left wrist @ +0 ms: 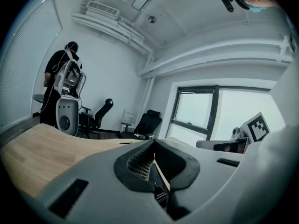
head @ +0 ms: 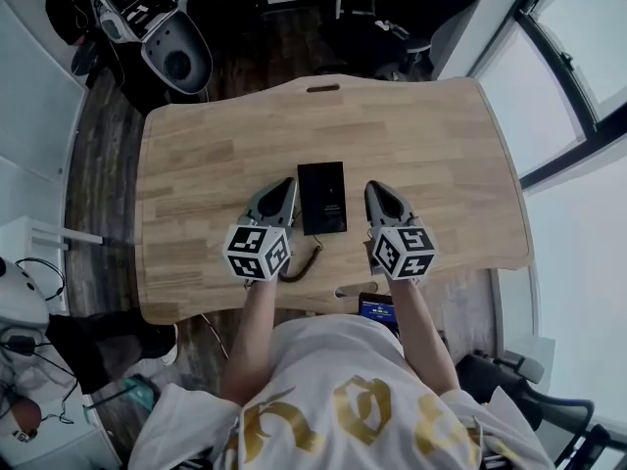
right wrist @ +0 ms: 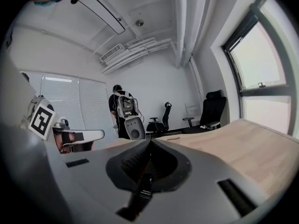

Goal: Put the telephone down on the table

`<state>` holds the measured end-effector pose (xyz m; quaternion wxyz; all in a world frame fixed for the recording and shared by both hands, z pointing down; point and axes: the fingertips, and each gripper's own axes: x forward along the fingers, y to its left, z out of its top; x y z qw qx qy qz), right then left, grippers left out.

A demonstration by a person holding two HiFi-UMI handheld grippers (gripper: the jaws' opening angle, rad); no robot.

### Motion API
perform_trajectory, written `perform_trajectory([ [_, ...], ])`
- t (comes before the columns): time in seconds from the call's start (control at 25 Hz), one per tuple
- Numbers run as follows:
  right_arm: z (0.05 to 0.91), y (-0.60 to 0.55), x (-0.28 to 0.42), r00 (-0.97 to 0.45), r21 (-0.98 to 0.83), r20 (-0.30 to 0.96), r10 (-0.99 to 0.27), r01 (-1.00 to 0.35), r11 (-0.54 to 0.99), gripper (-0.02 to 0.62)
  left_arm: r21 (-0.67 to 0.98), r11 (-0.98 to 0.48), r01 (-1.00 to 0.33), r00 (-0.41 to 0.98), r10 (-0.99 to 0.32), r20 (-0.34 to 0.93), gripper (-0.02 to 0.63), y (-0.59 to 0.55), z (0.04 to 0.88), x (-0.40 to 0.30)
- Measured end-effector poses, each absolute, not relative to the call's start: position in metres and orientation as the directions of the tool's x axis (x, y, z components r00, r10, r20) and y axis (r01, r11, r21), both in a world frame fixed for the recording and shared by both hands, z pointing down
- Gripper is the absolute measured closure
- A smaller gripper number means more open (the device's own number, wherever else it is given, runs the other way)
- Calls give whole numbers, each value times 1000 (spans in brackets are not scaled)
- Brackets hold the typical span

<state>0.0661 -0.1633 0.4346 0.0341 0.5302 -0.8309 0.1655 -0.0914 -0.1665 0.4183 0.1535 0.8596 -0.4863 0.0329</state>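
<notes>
A white and grey machine [head: 162,27] stands on the dark floor beyond the far left corner of the wooden table [head: 196,164]. In the left gripper view a person [left wrist: 56,71] stands behind it.

Nearer the person's side of the table, the left gripper [head: 286,186] sits low over the wood, its marker cube [head: 258,251] toward the wearer. Its own view shows the jaws pressed together with nothing between them, only the dark ribbed pads meeting along one line.

Just right of it lies the telephone [head: 322,198] — a black slab, flat on the table, its long sides running away from the wearer. It lies between the two grippers, close beside each, and neither has hold of it. A dark curled cable [head: 306,260] lies on the wood just below the telephone's near end.

The right gripper [head: 375,190] mirrors the left on the telephone's other side, and its jaws are likewise closed on nothing. A small device with a blue screen [head: 377,308] shows at the table's near edge, by the right forearm. Black office chairs [head: 372,8] stand beyond the far edge, and large windows [head: 578,57] fill the right side.
</notes>
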Motion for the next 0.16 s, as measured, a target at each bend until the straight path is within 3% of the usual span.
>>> perform_trajectory([
  [0.16, 435, -163, 62, -437, -236, 237, -868, -892, 385, 583, 232, -475, -849, 520, -829, 206, 597, -166, 418, -96],
])
